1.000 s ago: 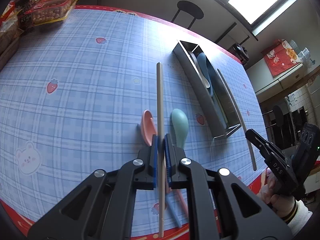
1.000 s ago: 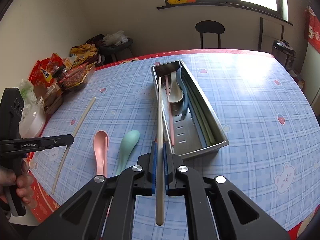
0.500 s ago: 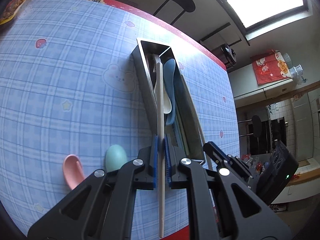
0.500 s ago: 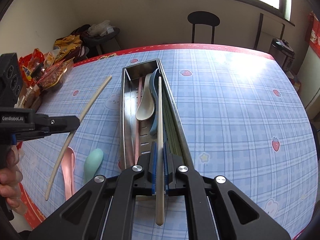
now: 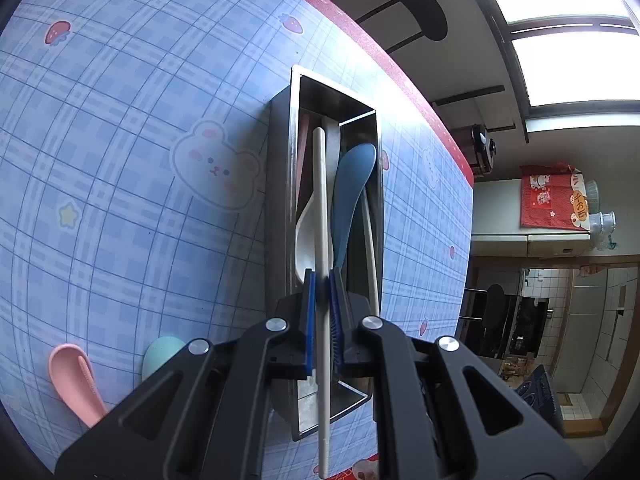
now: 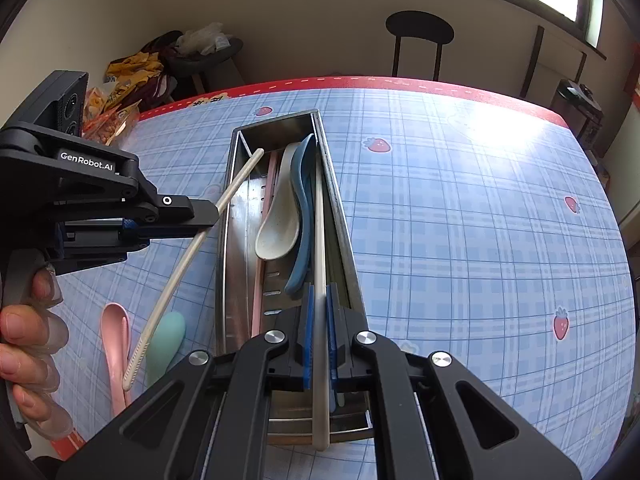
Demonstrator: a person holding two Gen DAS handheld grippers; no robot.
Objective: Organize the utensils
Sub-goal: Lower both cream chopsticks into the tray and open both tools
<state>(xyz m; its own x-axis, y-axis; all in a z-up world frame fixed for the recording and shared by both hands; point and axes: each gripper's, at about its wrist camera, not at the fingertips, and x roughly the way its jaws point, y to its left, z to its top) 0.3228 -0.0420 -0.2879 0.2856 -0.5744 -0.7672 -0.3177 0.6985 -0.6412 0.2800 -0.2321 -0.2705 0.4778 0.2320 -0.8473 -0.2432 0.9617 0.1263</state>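
Note:
A long steel utensil tray lies on the checked tablecloth, holding a white spoon, a blue spoon and a pink stick. My left gripper is shut on a cream chopstick held lengthwise above the tray; in the right wrist view that chopstick slants over the tray's left rim. My right gripper is shut on a second cream chopstick over the tray's right side. A pink spoon and a mint spoon lie on the cloth left of the tray.
Snack bags sit at the table's far left corner. A black stool stands beyond the far edge. The table's red border marks its far edge. Open cloth lies to the right of the tray.
Both grippers have moved forward with their chopsticks, from beside the tray to directly over it. The left chopstick now points along the tray. Both stay shut.

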